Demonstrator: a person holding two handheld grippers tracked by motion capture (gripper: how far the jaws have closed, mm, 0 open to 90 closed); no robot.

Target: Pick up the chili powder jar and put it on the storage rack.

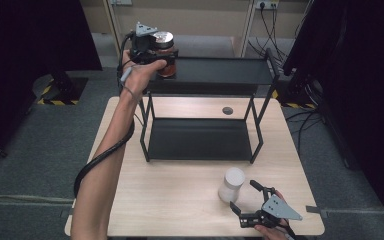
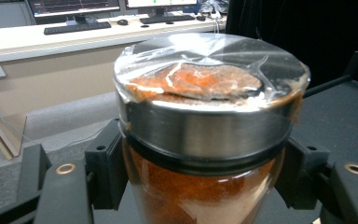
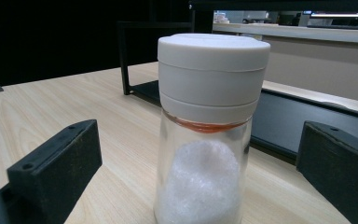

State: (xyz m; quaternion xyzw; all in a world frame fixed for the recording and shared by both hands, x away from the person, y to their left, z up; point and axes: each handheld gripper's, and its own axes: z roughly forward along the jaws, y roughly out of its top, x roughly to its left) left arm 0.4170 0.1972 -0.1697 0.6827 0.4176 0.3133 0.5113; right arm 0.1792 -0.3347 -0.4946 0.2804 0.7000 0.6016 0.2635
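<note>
Nearest us, our right hand-held gripper (image 1: 245,196), wide open, could topple the white-capped jar (image 1: 231,184), while our left hand-held gripper (image 1: 156,56), clamping the orange spice jar (image 1: 165,55), risks dropping it off the shelf (image 1: 220,70).

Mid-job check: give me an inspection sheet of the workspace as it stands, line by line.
Surface: light wooden table carrying a black two-tier shelf.
Job's things: jar of orange powder, steel lid under plastic film, at the top tier's left end; white-capped jar of white granules upright on the table.
Clutter: nothing seen.
Grippers: left gripper shut on the orange jar; right gripper open, facing the white jar, apart.
Cables: black cable along the left forearm; wall cables behind.
Surroundings: grey floor, dark curtains, hazard-striped stand base.
</note>
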